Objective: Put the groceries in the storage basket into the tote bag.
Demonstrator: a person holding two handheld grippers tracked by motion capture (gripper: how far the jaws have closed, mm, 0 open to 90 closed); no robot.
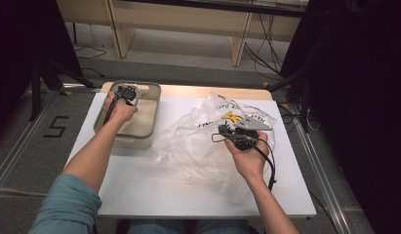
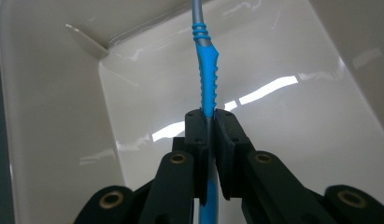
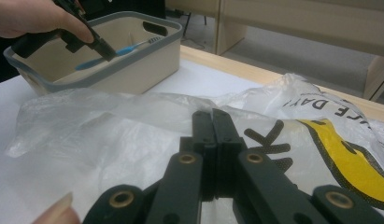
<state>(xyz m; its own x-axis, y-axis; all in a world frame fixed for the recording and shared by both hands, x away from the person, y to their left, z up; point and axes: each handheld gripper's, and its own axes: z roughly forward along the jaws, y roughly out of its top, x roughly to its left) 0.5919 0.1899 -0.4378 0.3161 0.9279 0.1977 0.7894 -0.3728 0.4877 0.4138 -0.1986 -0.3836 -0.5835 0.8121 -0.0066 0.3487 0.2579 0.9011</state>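
My left gripper [image 2: 210, 114] is shut on a blue and grey toothbrush [image 2: 206, 70] and holds it inside a beige bin with a grey rim [image 1: 150, 113]. The brush handle runs away from the jaws toward the bin's far wall. In the right gripper view the left gripper [image 3: 105, 50] holds the toothbrush [image 3: 126, 49] level over the bin [image 3: 133, 70], bristle end at the far rim. My right gripper [image 3: 212, 116] is shut with nothing between its jaws, hovering over a crumpled clear plastic bag [image 1: 208, 136] with yellow and black print. From above, the right gripper [image 1: 226, 130] sits mid-table on the bag.
A white board [image 1: 139, 190] covers the table, with a wooden edge [image 1: 227, 91] at the back. Wooden furniture legs and cables stand on the floor beyond. Dark curtains flank both sides.
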